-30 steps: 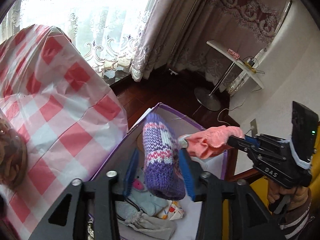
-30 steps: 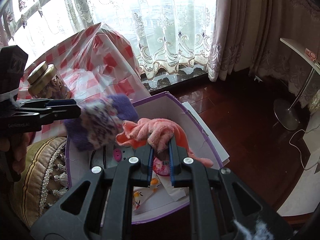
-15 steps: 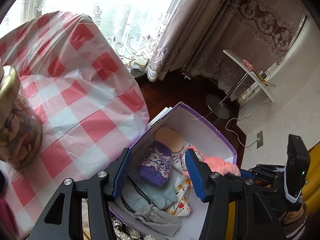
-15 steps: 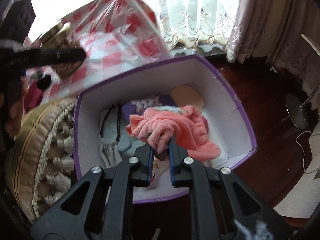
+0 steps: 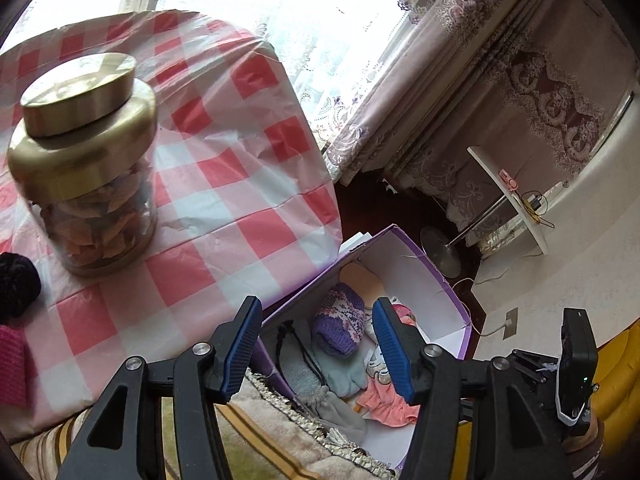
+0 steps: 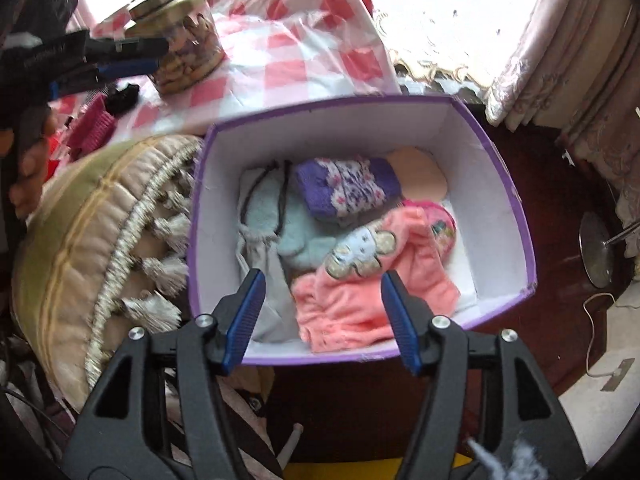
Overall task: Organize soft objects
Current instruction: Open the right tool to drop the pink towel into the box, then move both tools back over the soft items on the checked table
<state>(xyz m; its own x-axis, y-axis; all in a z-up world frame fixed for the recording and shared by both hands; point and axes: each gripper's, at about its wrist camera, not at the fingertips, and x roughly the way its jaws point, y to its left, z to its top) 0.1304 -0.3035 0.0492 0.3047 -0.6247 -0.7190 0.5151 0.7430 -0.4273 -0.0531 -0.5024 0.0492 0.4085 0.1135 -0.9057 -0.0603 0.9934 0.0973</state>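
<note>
A purple-rimmed white box (image 6: 496,184) holds several soft items. Among them are a purple knit hat (image 6: 348,186), light-blue mittens (image 6: 304,248), a grey drawstring pouch (image 6: 256,248) and a pink fleece garment (image 6: 360,308). My right gripper (image 6: 322,300) hangs over the box's near side. Its jaws are opening, and the pink garment lies loose below them, touched by neither pad. My left gripper (image 5: 314,332) is back over the table's edge, its jaws opening with nothing between them. Past it I see the box (image 5: 404,264), the hat (image 5: 340,324) and the pink garment (image 5: 384,404).
A glass jar with a gold lid (image 5: 84,160) stands on the red-and-white checked tablecloth (image 5: 240,184), beside a black item (image 5: 16,284) and pink knitwear (image 5: 12,360). A tasselled cushion (image 6: 100,240) borders the box's left. A white side table (image 5: 508,196) stands on dark wood floor.
The left gripper let the purple hat fall into the box and drew back toward the table. The right gripper lowered over the box, opened and released the pink garment into it.
</note>
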